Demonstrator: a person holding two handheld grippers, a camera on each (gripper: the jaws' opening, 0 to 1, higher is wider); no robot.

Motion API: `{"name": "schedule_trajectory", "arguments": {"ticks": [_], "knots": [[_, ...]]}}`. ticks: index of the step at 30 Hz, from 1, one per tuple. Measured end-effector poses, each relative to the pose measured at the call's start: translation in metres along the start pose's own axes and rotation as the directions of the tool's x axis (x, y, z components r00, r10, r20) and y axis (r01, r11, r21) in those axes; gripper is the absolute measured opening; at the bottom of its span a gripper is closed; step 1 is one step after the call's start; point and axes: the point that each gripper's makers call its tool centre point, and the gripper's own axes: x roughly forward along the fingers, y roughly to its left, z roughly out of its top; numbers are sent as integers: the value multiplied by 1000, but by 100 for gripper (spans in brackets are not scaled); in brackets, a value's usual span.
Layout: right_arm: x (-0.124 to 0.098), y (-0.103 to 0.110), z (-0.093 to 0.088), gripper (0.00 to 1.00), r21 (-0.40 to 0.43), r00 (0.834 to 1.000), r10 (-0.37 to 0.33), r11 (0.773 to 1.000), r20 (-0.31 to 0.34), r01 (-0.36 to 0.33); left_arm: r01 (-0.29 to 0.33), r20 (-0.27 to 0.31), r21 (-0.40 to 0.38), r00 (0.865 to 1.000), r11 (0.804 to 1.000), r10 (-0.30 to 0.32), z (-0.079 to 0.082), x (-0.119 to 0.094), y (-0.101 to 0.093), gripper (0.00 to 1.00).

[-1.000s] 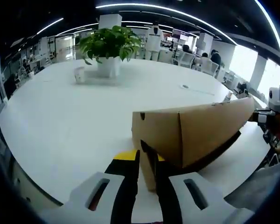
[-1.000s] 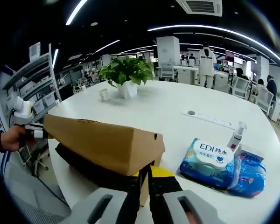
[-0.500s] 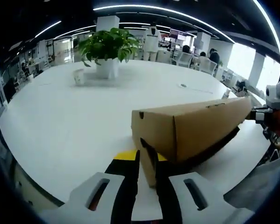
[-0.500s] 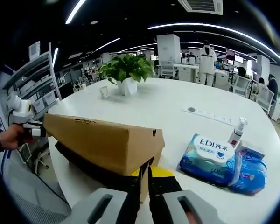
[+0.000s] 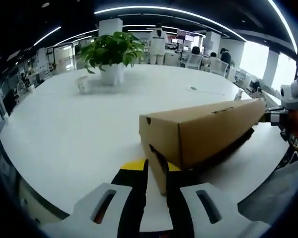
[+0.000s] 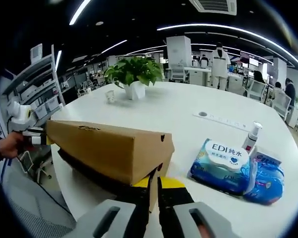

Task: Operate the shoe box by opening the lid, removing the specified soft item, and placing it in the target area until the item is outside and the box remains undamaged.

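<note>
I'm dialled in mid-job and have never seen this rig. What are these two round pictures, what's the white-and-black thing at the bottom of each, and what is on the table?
Each picture comes from a fisheye camera riding on a hand-held two-jaw gripper; a person carries one in each hand.

In the left gripper view, the left gripper rises from the bottom, jaws shut on one end of the cardboard shoe box lid. In the right gripper view, the right gripper pinches the other end the same way.

On the white table stand a potted plant and a small cup, with wet-wipe packs and a spray bottle beside the box.
</note>
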Motion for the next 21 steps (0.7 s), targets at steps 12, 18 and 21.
{"name": "schedule_trajectory", "arguments": {"ticks": [12,18,21], "knots": [[1,-1,-5,0,-17,1000,3,1000,-5,-3,9,-4,42,1000,999,-9,-6,-2,-2,13],[1,-2,-8,0,-31,1000,6,1000,-9,-6,19,-6,48,1000,999,-19,-9,-4,-5,13],[2,-2,-12,0,-35,1000,8,999,-13,-8,23,-10,57,1000,998,-23,-11,-5,-6,13]]}}
